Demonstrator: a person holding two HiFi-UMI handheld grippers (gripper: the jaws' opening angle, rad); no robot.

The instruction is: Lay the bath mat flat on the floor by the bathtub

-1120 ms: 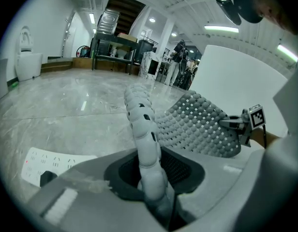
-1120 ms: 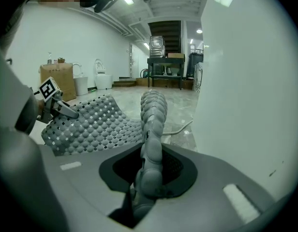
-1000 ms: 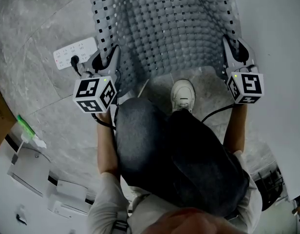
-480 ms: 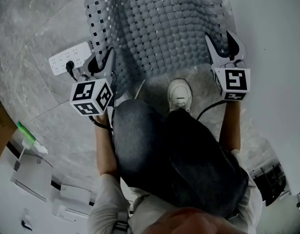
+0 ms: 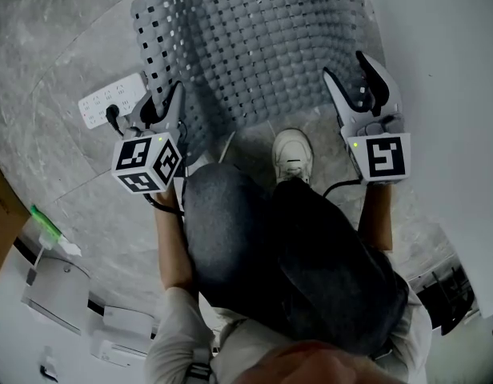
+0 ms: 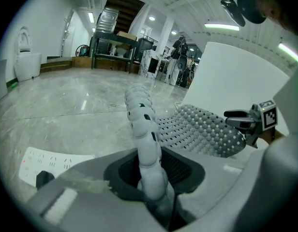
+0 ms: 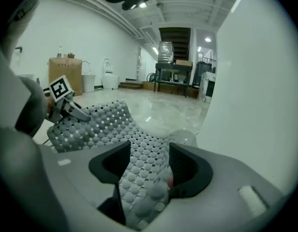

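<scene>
Mat corner hides inside clenched left tool; right tool gapes, released.

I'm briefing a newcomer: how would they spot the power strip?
Find the grey studded bath mat on the floor. Off its left edge, beside the left gripper, lies the power strip: a flat white bar with one black plug in it.

The bath mat runs off the head view's top edge; left of centre, the left gripper covers one end of the power strip
</scene>
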